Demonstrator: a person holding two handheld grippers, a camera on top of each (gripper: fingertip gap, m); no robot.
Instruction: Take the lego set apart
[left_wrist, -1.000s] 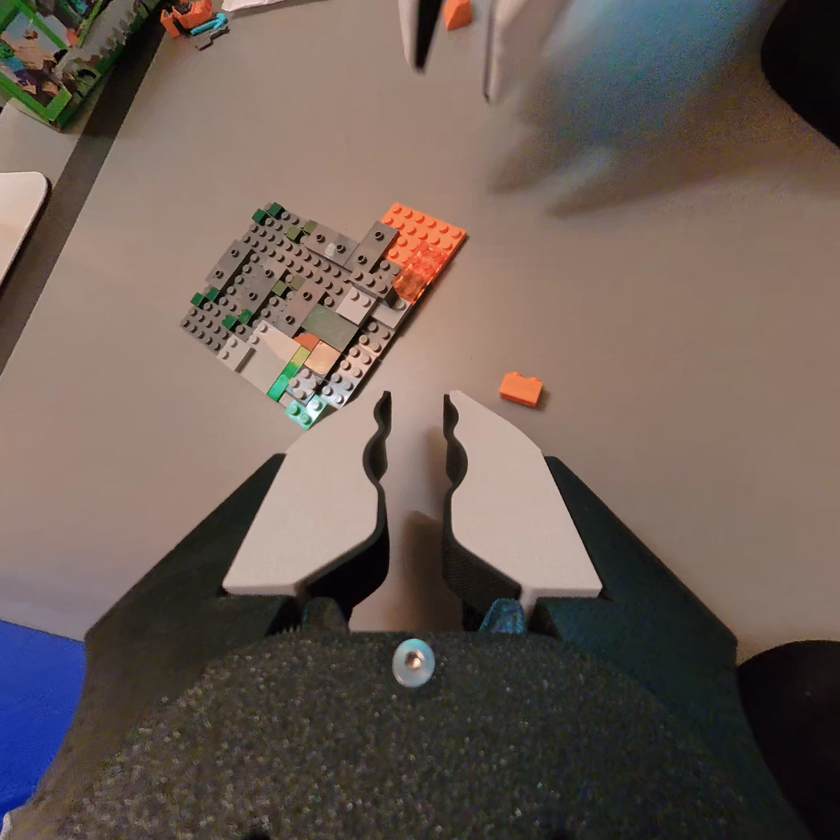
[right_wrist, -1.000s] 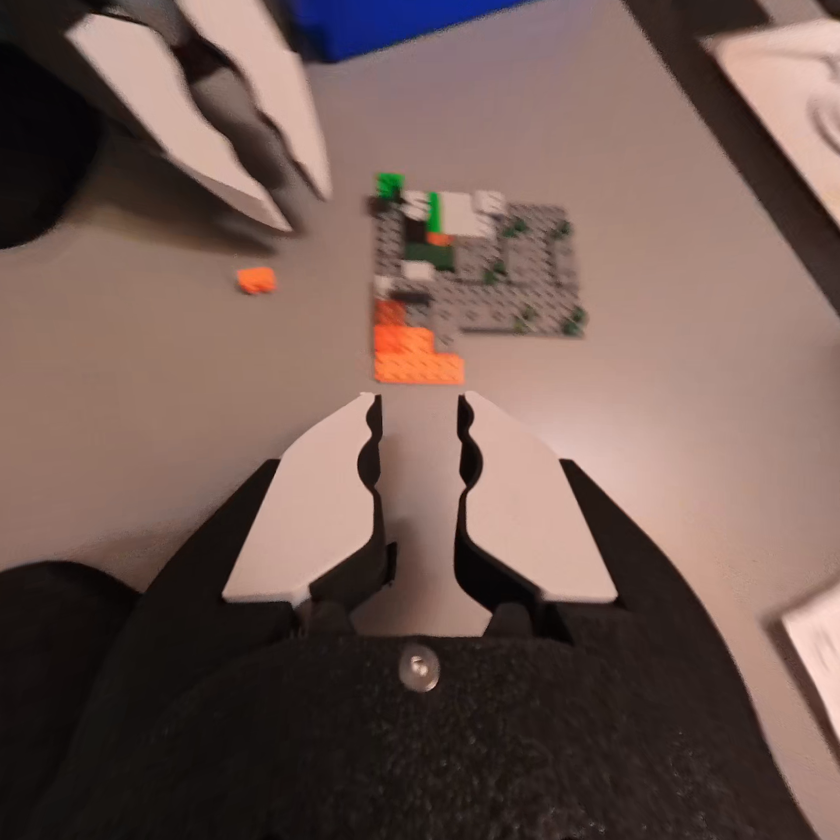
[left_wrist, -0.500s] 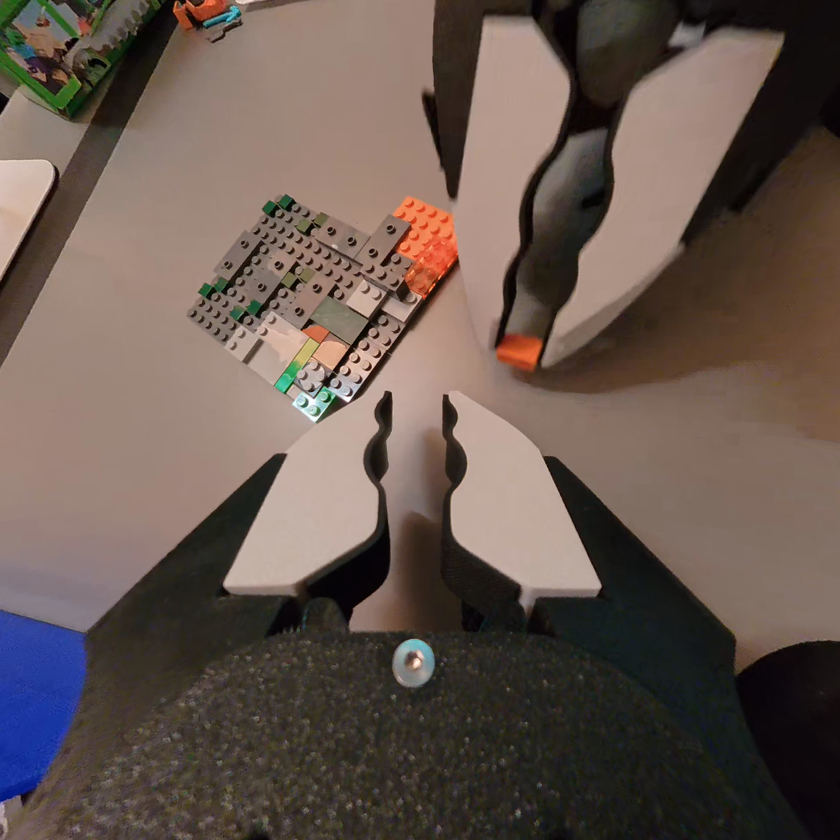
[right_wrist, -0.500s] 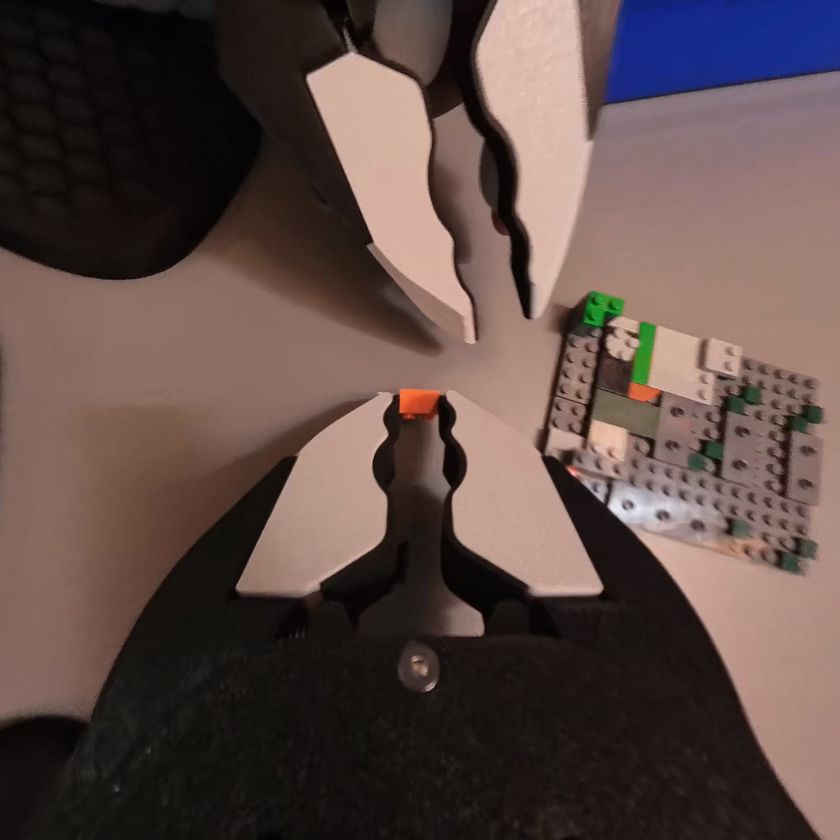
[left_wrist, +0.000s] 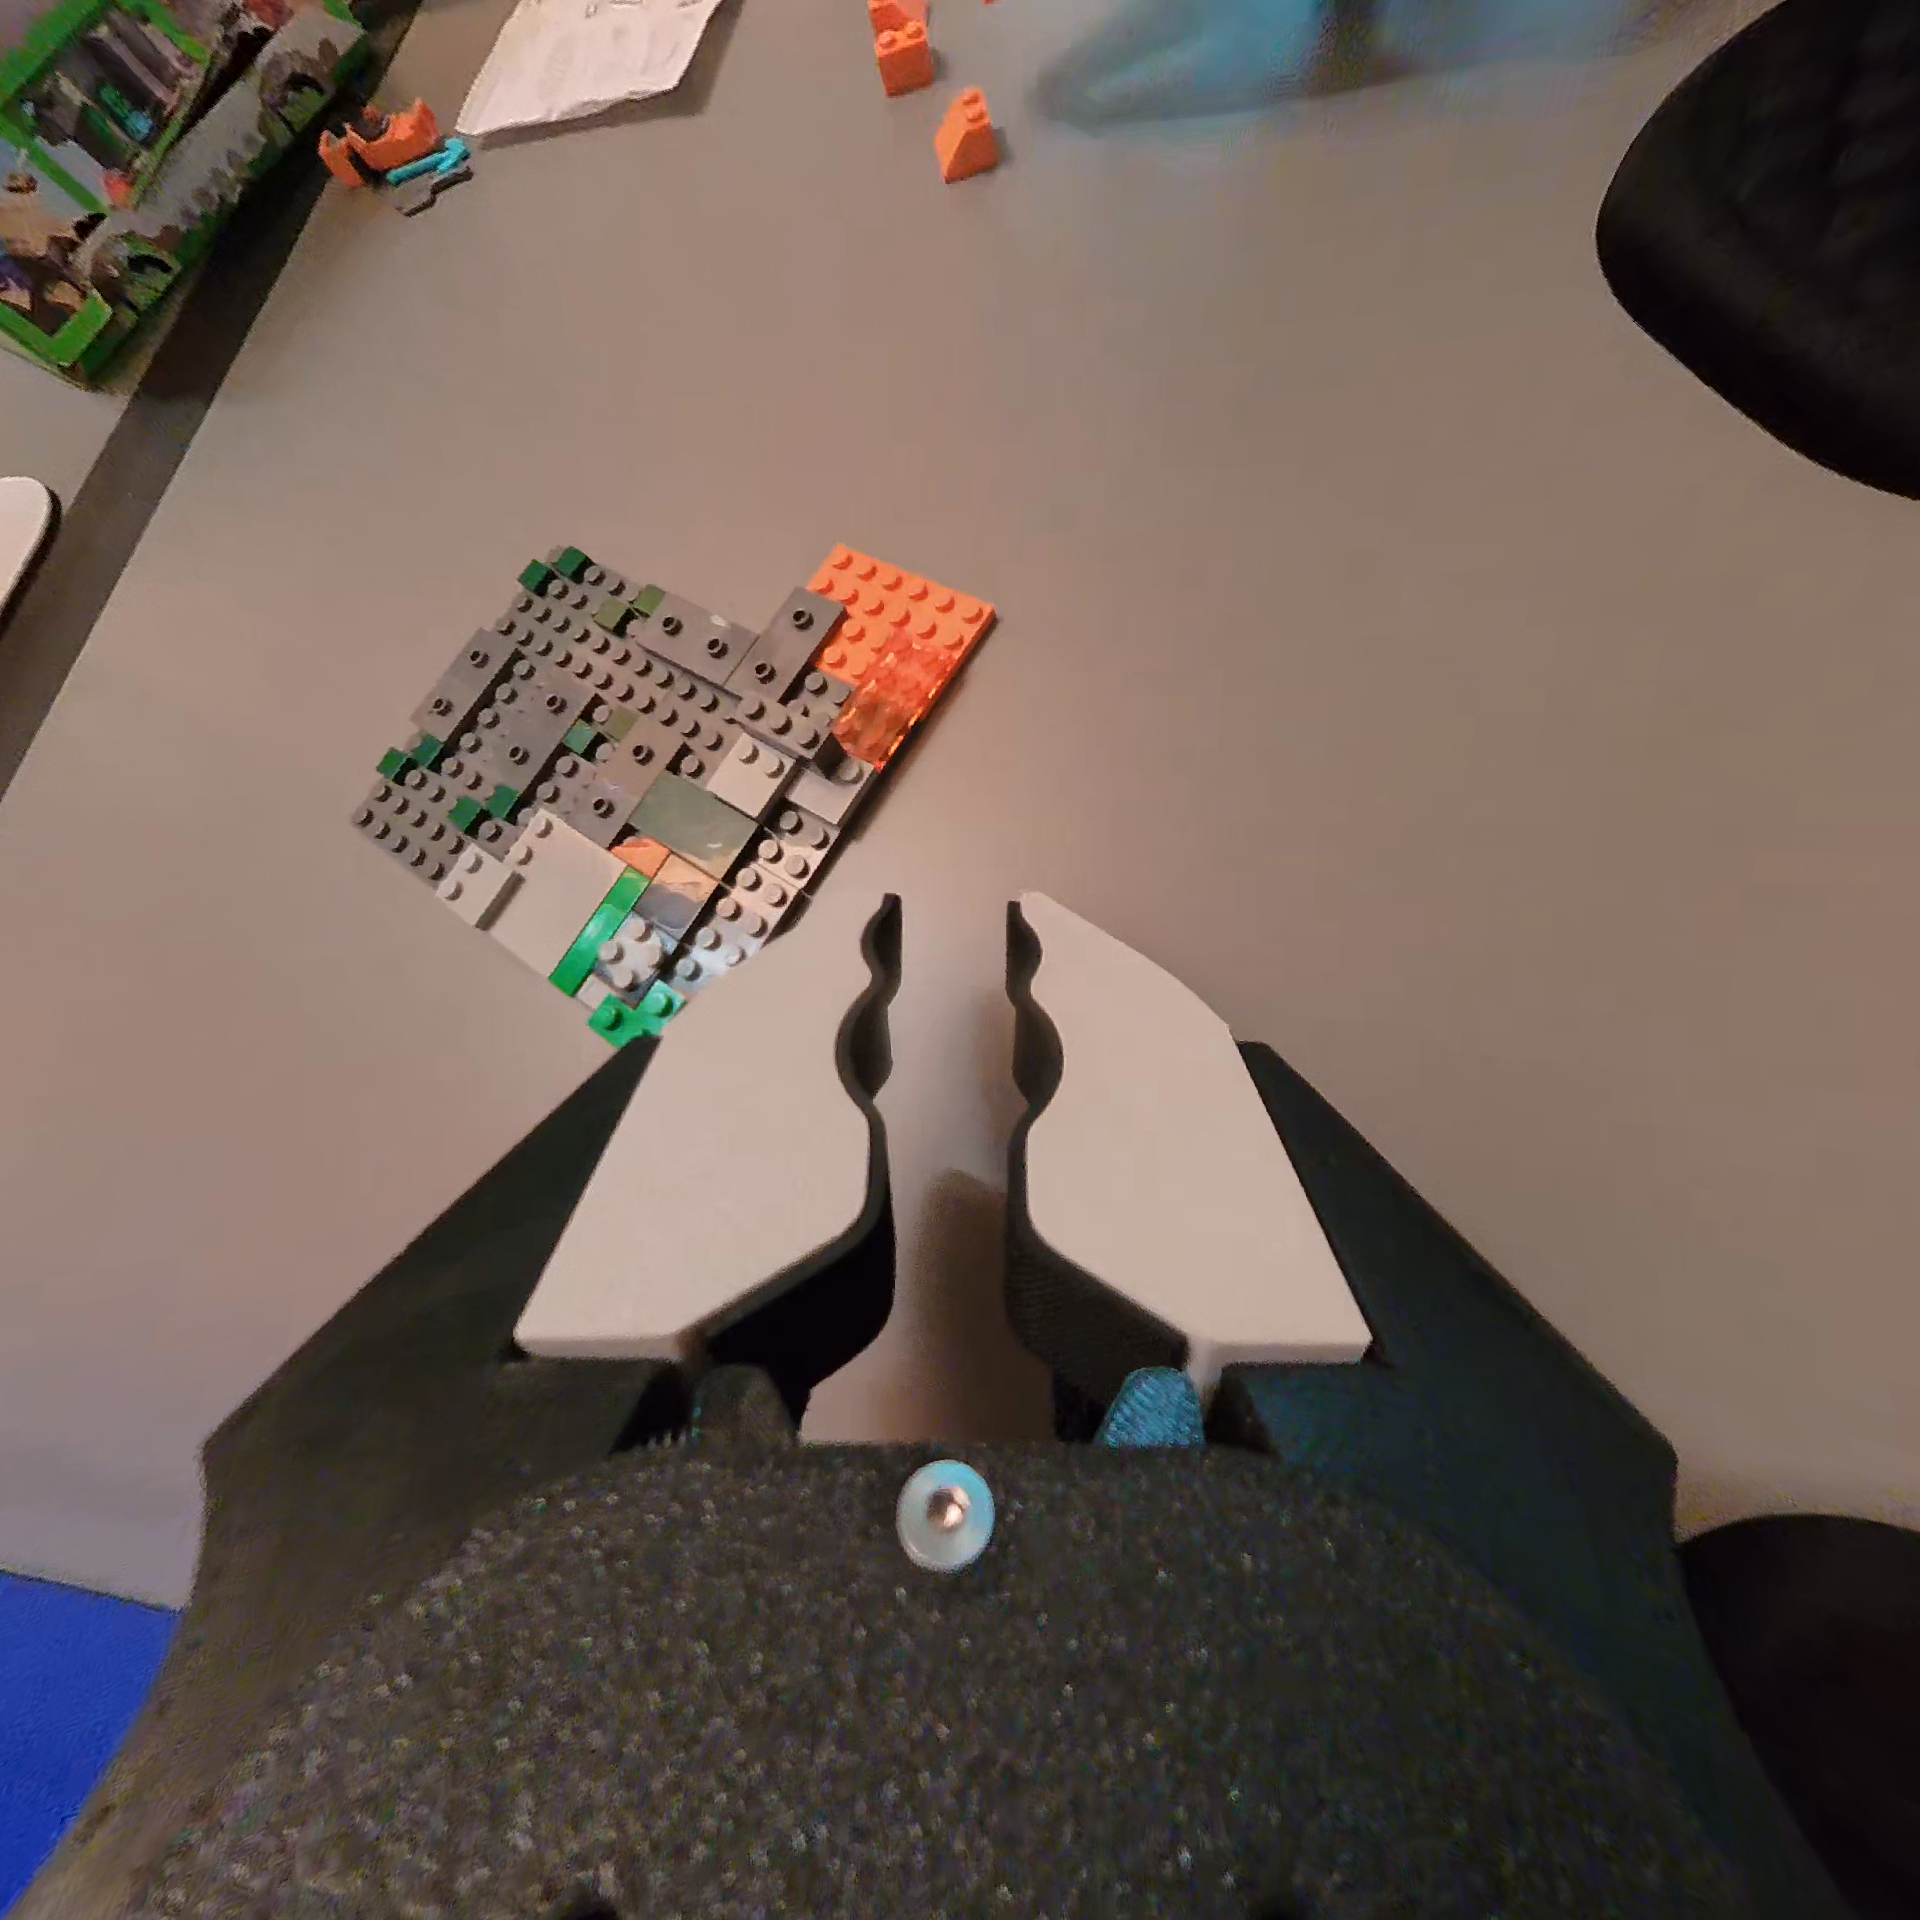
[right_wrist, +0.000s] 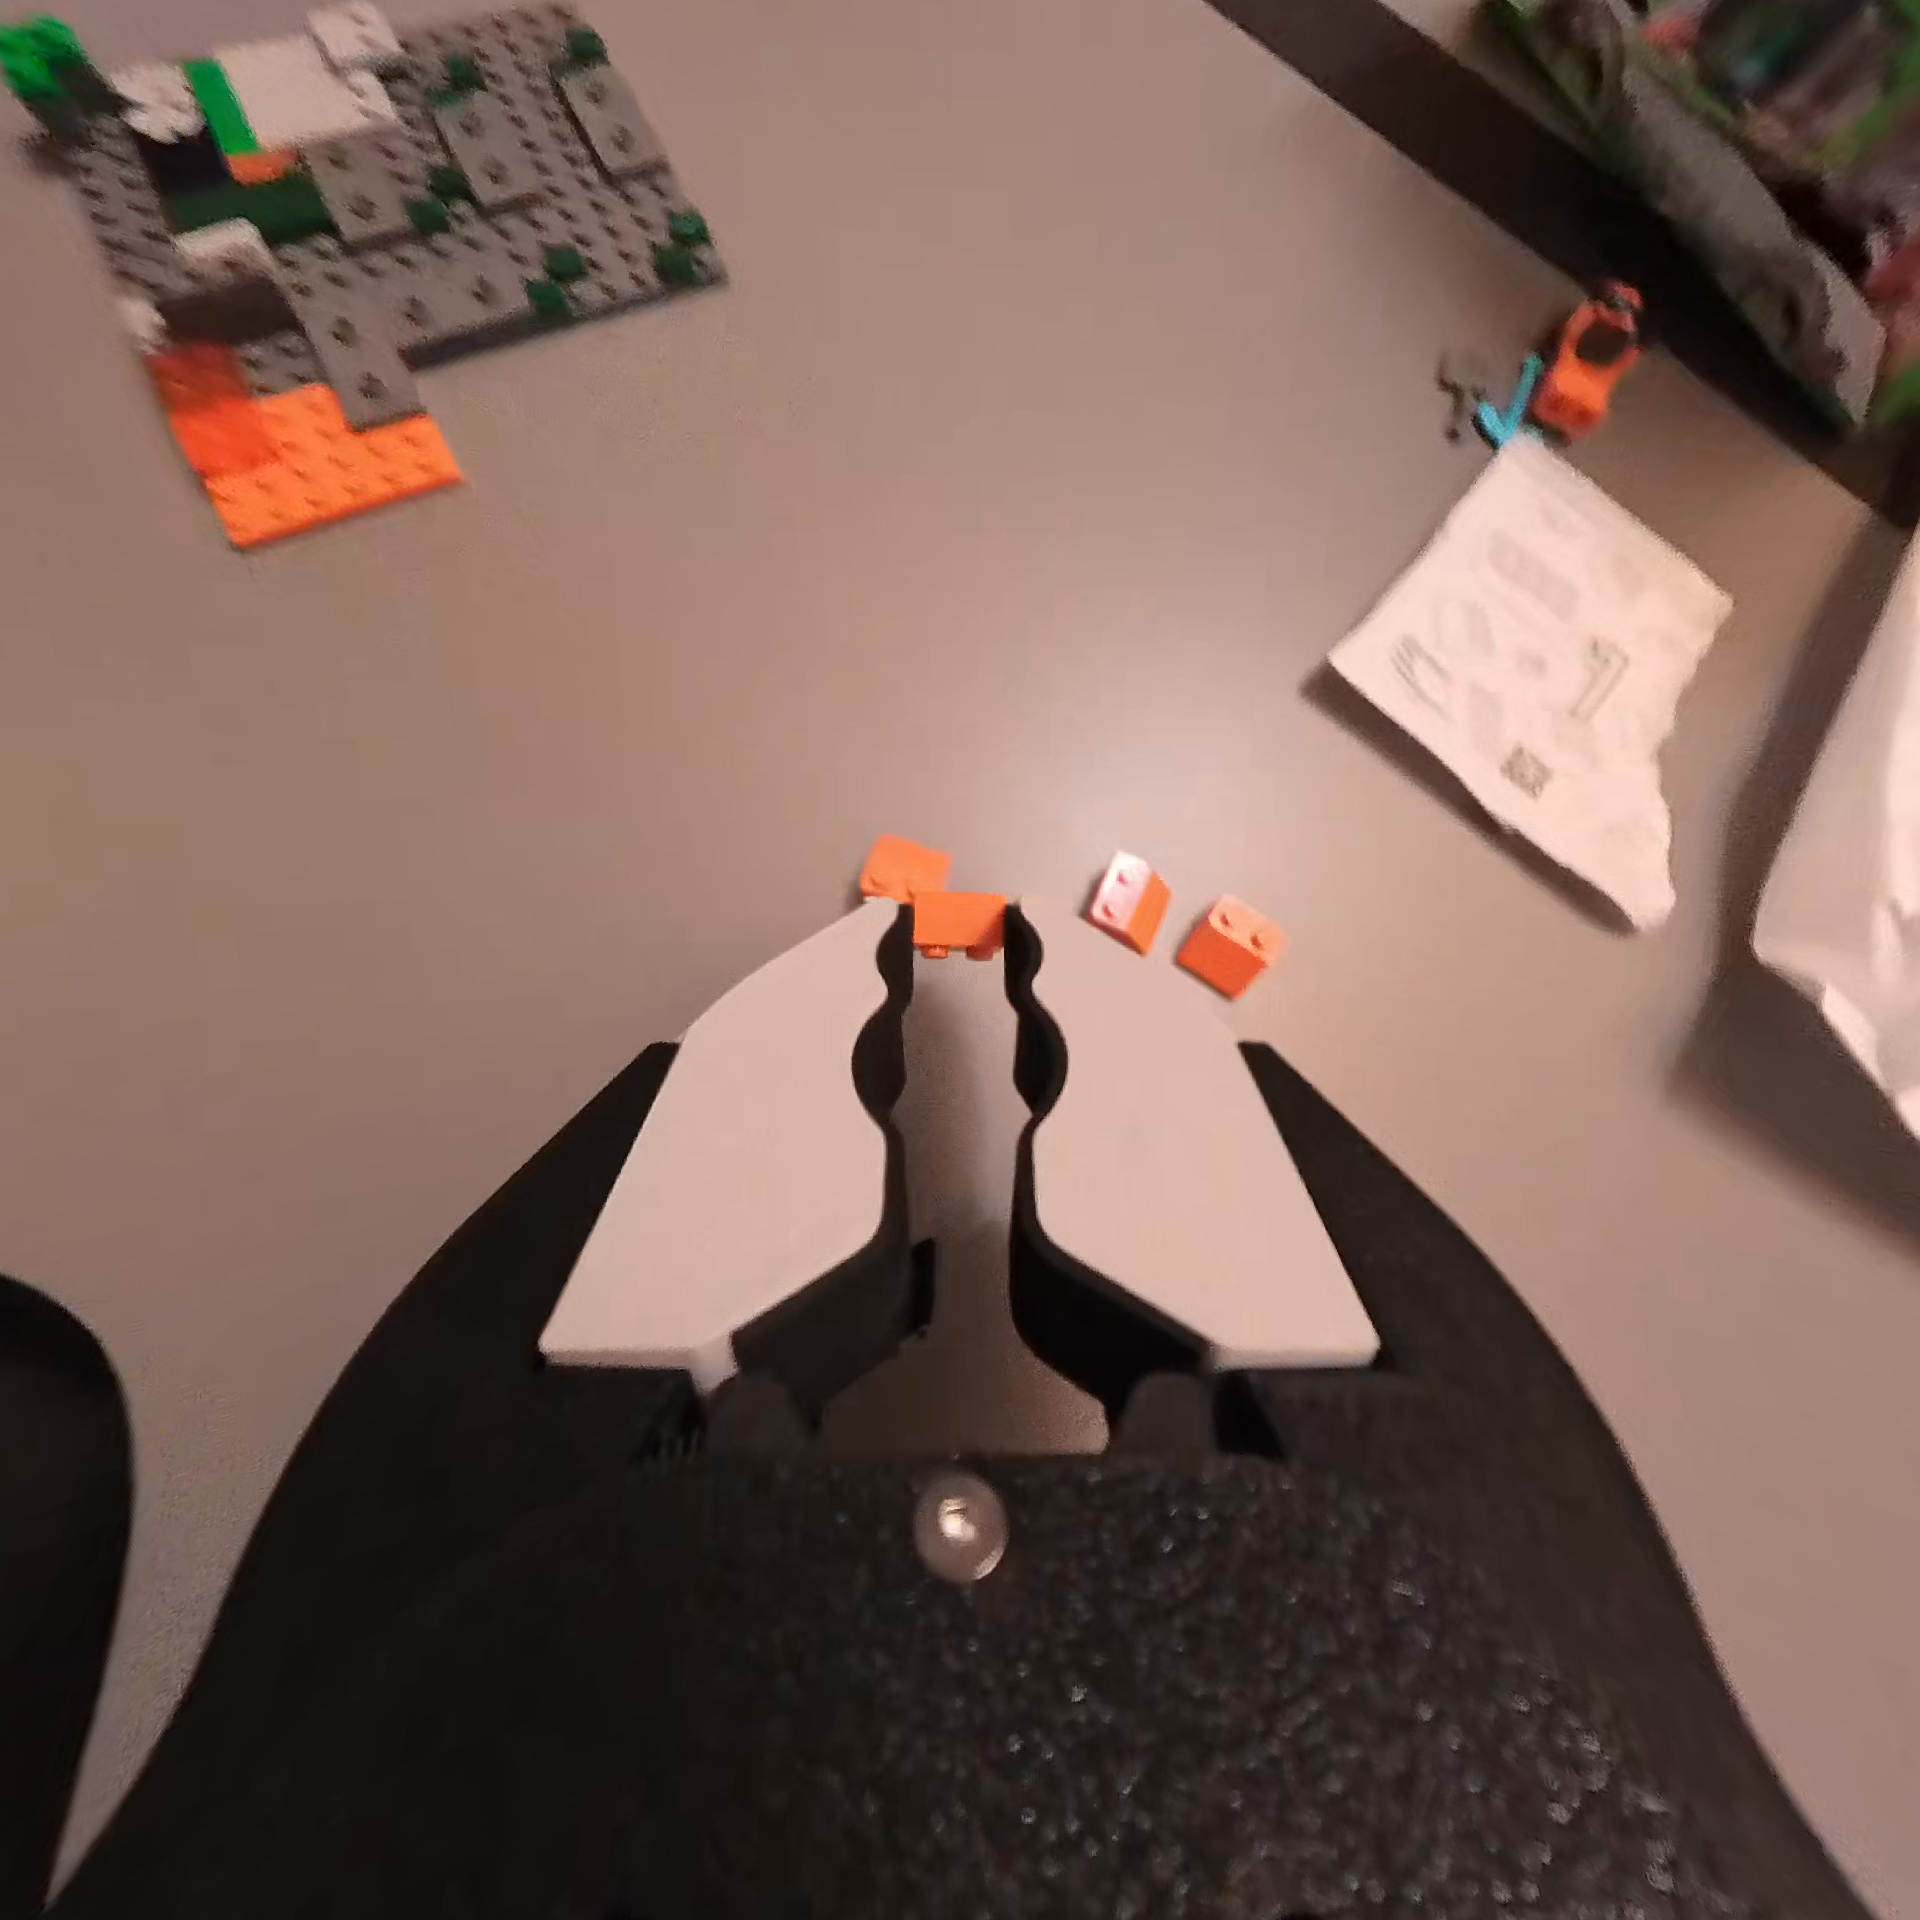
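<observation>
Your right gripper (right_wrist: 958, 914) is clamped on a small orange brick (right_wrist: 960, 925) at its very tips — light, hard, slick, so a pinch on the flat sides may slip. Three loose orange bricks lie just ahead. Your left gripper (left_wrist: 953, 914) hangs apart and empty; the lego set (left_wrist: 665, 769) lies flat ahead-left of it.

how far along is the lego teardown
Early. Three loose orange bricks already lie apart on the table. The right hand-held gripper holds a fourth orange brick. The left hand-held gripper is open and empty. The base plate remains largely assembled.
</observation>
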